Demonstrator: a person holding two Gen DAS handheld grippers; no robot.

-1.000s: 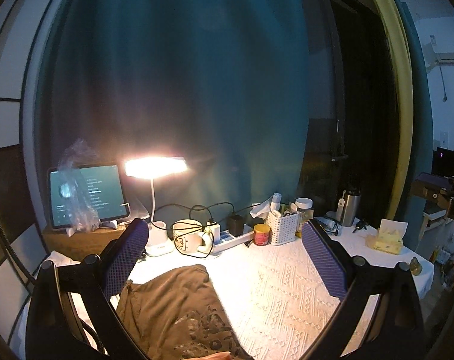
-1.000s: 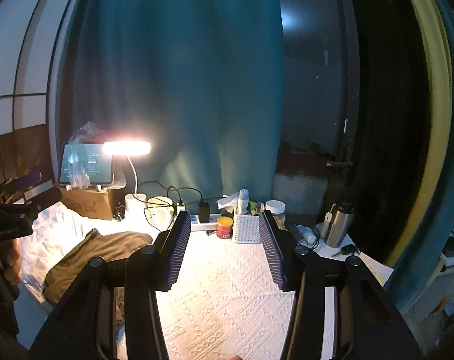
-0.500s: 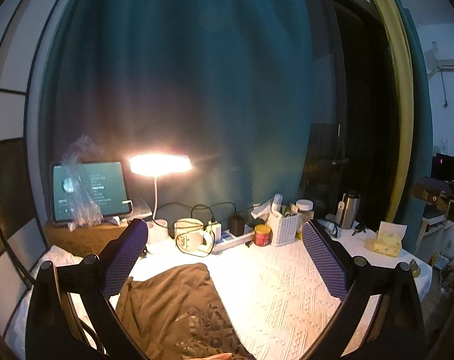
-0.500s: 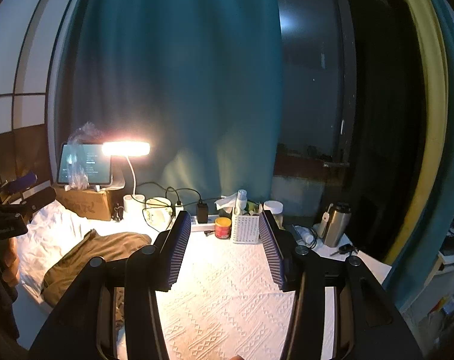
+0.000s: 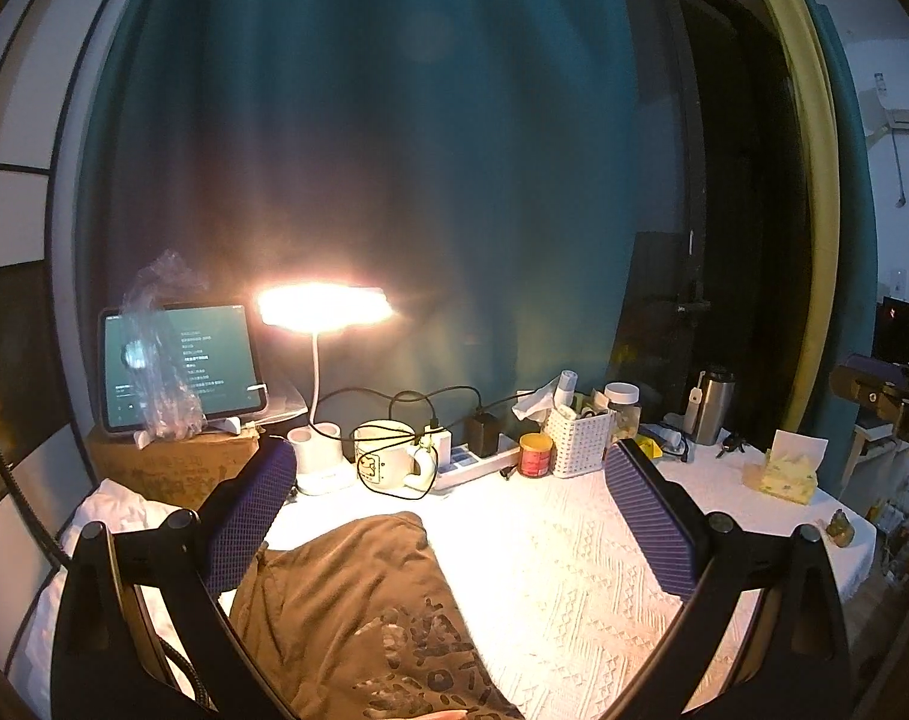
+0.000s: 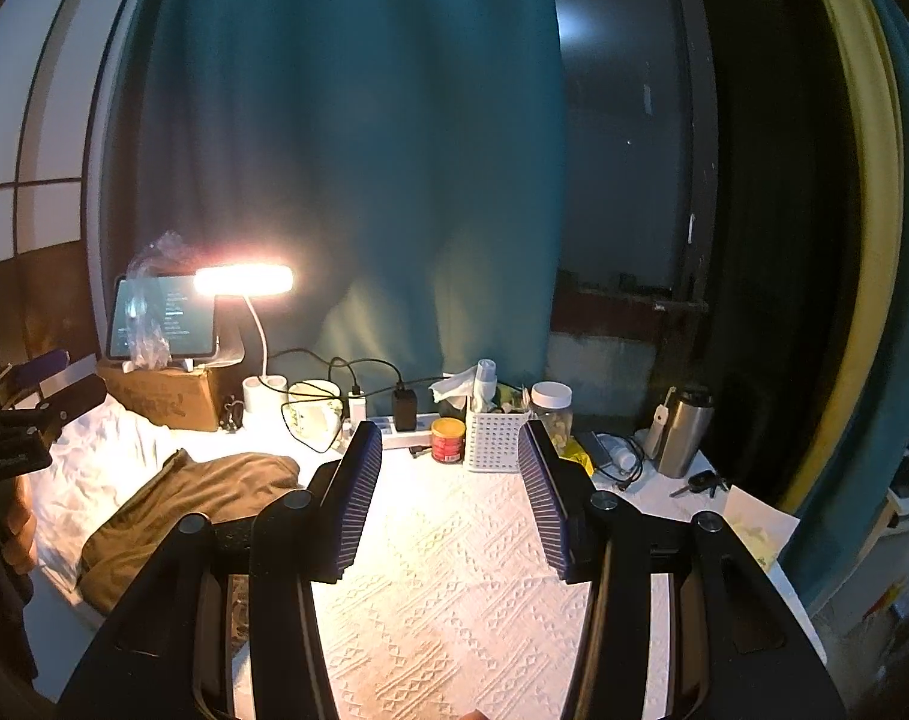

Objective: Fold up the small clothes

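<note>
White textured tablecloth (image 6: 454, 600), crumpled olive-brown printed shirt (image 5: 364, 612) left of centre. Left gripper (image 5: 454, 510), right gripper (image 6: 448, 498) both spread, empty. Best pinch shirt hem corners, spread flat first.

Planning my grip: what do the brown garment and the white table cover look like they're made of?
Brown garment: soft matte knit, probably cotton jersey; it slumps in loose folds and bears a cracked print. White table cover: thicker textured cloth, raised geometric pattern, possibly quilted or woven cotton.
</note>
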